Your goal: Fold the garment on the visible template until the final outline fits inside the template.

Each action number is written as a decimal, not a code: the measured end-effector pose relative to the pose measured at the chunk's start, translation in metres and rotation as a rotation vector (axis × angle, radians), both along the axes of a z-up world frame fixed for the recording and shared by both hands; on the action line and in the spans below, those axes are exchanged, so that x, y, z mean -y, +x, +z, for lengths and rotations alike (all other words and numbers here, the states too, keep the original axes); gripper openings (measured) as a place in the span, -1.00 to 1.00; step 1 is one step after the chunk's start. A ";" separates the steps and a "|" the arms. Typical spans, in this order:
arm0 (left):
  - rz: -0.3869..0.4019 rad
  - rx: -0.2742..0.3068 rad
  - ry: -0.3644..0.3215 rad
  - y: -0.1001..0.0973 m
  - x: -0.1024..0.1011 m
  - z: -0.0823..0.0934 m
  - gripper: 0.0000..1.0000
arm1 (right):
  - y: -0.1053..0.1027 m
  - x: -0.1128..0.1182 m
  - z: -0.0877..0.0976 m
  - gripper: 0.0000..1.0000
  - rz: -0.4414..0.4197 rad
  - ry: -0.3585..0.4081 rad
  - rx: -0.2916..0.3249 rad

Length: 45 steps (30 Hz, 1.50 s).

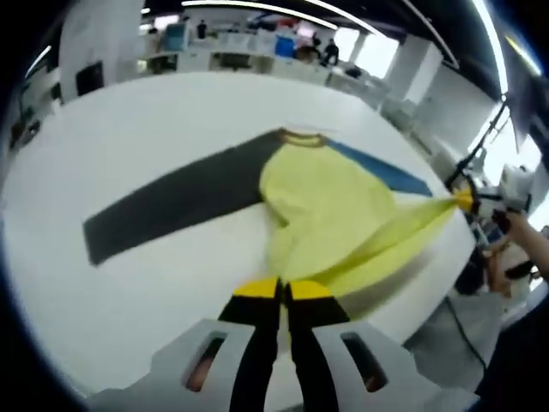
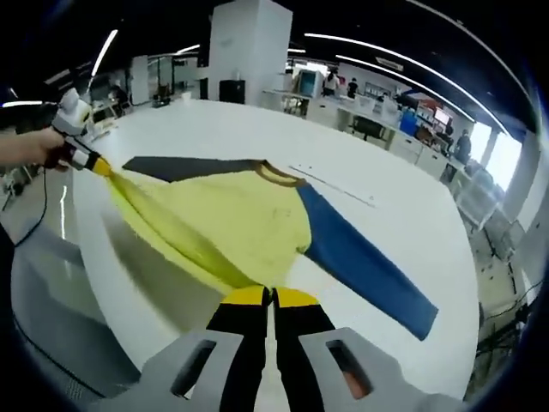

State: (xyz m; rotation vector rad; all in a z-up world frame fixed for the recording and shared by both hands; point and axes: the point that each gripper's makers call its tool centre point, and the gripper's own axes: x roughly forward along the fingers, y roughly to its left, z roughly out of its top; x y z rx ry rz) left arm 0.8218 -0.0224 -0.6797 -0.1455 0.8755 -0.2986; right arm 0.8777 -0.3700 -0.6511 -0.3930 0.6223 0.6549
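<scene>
I have both tools pinched shut on the hem of the garment [image 1: 330, 202], which lies spread on the white table [image 1: 154, 129]: left tool [image 1: 282, 292] at one corner, right tool [image 2: 271, 299] at the other, hem taut between them. Yellow body centre, dark sleeve [image 1: 171, 206] toward nine o'clock, blue sleeve [image 2: 360, 257] toward four. I should carry both corners together toward the collar [image 2: 279, 176] at twelve, keeping tension even so no wrinkles form.
</scene>
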 end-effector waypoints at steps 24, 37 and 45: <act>-0.045 -0.024 0.006 -0.042 0.004 -0.051 -1.00 | -0.053 0.010 -0.060 -0.95 0.092 -0.048 -0.031; -0.092 -0.049 0.041 -0.057 0.005 -0.074 -1.00 | -0.071 0.008 -0.088 -0.95 0.121 -0.098 -0.074; -0.128 -0.070 0.064 -0.063 0.005 -0.083 -1.00 | -0.076 0.012 -0.097 -0.95 0.141 -0.117 -0.091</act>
